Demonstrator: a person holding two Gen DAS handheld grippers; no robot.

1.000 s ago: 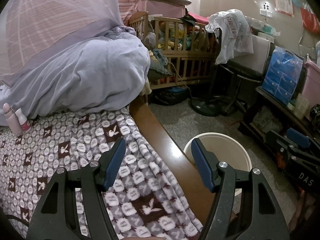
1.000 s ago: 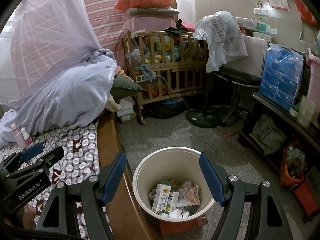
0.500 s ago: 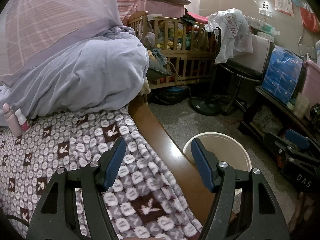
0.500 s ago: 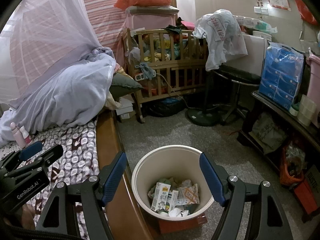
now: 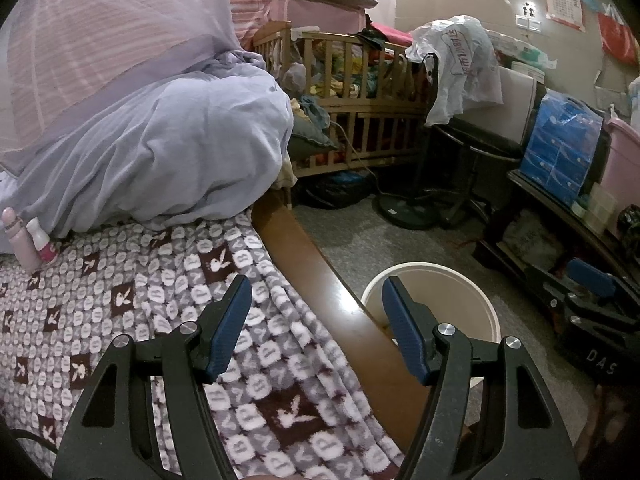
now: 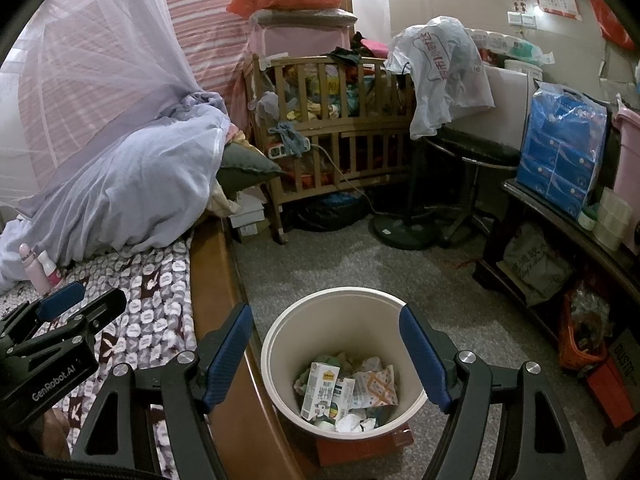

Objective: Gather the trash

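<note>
Left wrist view: my left tongs gape empty over the bed's patterned blanket, left of the cream bin.

Right wrist view: my right tongs gape empty above the bin, trash inside it.

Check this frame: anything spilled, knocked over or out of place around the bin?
Nothing stands out. The bin stands upright beside the bed frame, its trash all inside. Both grippers, left and right, are open and hold nothing.

No visible change: same framing in both views, nothing shifted, nothing added or removed.
</note>
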